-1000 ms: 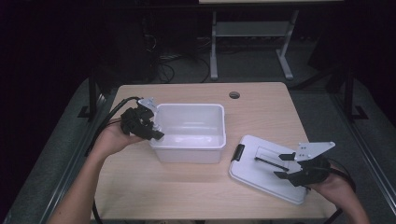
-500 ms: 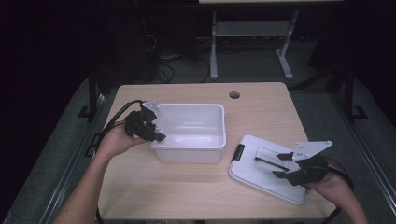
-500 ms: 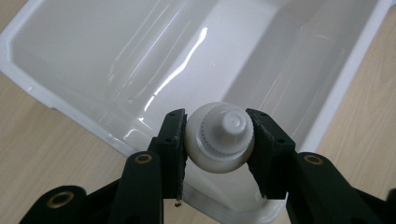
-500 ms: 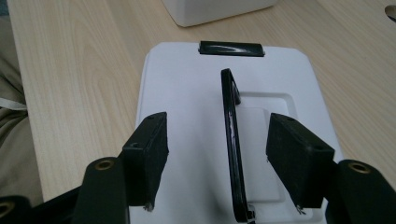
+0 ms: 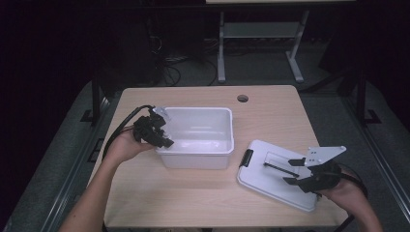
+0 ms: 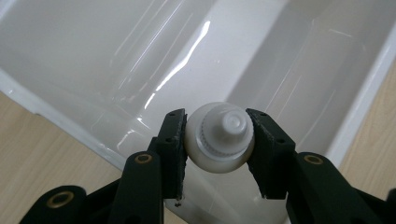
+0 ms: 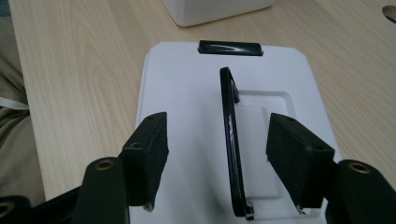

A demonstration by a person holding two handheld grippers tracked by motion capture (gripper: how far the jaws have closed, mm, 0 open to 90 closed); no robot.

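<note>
Centrally in the high view, a wooden table is seen bearing a white plastic bin, with its white lid laid flat toward the lower right. At the bin's left rim, the left gripper is held over the opening, its jaws pinched on a small white bottle whose cap points along the jaws into the bin. The right gripper is poised over the lid, jaws spread on either side of the raised black handle, untouched, whose long axis runs away between them.
</note>
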